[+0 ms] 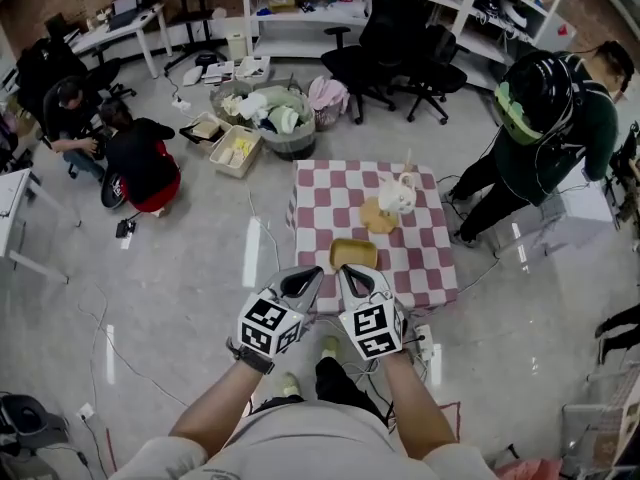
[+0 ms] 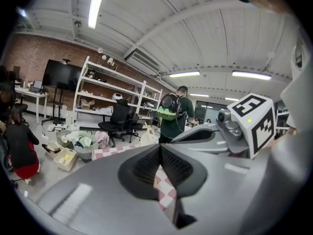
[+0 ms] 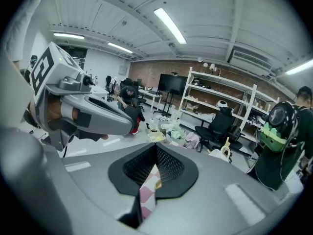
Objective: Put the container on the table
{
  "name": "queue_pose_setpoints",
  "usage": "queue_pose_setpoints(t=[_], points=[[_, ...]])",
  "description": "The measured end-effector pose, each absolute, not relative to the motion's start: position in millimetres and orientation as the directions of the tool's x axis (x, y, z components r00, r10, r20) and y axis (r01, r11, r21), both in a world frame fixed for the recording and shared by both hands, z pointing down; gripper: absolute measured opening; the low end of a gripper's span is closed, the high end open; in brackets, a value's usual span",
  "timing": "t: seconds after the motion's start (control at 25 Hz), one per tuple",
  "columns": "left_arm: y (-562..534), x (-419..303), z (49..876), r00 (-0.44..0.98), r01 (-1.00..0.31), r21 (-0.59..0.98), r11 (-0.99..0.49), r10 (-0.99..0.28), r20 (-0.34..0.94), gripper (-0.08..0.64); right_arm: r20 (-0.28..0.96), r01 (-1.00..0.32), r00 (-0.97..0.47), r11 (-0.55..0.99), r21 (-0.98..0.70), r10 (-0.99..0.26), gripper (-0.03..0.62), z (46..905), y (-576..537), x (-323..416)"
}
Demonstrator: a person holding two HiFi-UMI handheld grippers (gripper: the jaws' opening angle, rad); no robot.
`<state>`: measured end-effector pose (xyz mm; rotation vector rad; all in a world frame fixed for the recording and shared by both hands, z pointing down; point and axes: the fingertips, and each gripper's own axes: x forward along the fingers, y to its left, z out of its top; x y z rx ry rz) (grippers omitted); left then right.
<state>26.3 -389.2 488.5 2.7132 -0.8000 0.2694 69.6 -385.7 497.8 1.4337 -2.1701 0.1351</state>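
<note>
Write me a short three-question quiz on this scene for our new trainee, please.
1. True or false: the yellow container lies on the floor.
2. What stands next to the round mat on the checked table? A) a white jug B) a red kettle C) a glass bottle
3. Fill in: in their own views, the jaws of the left gripper and the right gripper stand ____ at the tips, with nothing clamped.

Key: 1 false, it sits at the table's near edge; 2 A; 3 together.
</note>
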Motion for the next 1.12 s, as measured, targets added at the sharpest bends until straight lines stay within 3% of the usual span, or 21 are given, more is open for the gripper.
queue_pose_setpoints(t=[0.56,1.12], points=[[-381,4,404,0.814,-0.581,0.205,-0.788,-0.565,0.136,0.006,0.304,-0.929,-0.279,0.336,0.154,-0.911,0.009,410,-372,66],[-363,-5,377,0.809,-0.586,0.189,-0.788,-0.582,0.081,0.006,0.221,-0.947,-0.275,0.303,0.105,-0.936,0.011,383,-354,61]])
